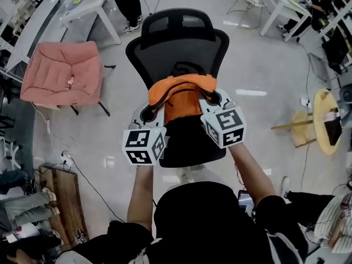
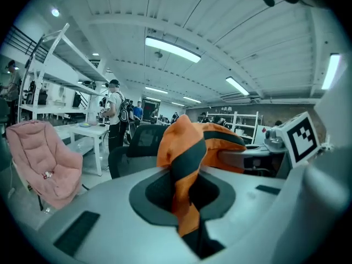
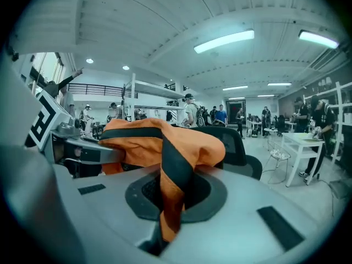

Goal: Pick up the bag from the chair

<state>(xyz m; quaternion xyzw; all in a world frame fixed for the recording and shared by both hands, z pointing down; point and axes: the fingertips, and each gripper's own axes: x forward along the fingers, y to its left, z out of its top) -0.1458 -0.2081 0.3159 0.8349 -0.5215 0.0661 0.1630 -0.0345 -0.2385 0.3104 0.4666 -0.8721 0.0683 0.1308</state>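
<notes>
L hand-held gripper [image 1: 152, 110], R hand-held gripper [image 1: 213, 100] clamp bag [image 1: 182, 94].

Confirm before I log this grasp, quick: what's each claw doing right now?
Left claw: closed on the orange bag, pinching its fabric.
Right claw: closed on the same bag, at its other side.

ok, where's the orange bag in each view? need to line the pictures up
Head view: orange bag at centre, between left gripper and right gripper.
Left gripper view: bag at centre, a fold clamped in the jaws.
Right gripper view: bag at centre, also clamped.
Shared landmark: black office chair, left of the bag in the left gripper view, right of it in the right.
</notes>
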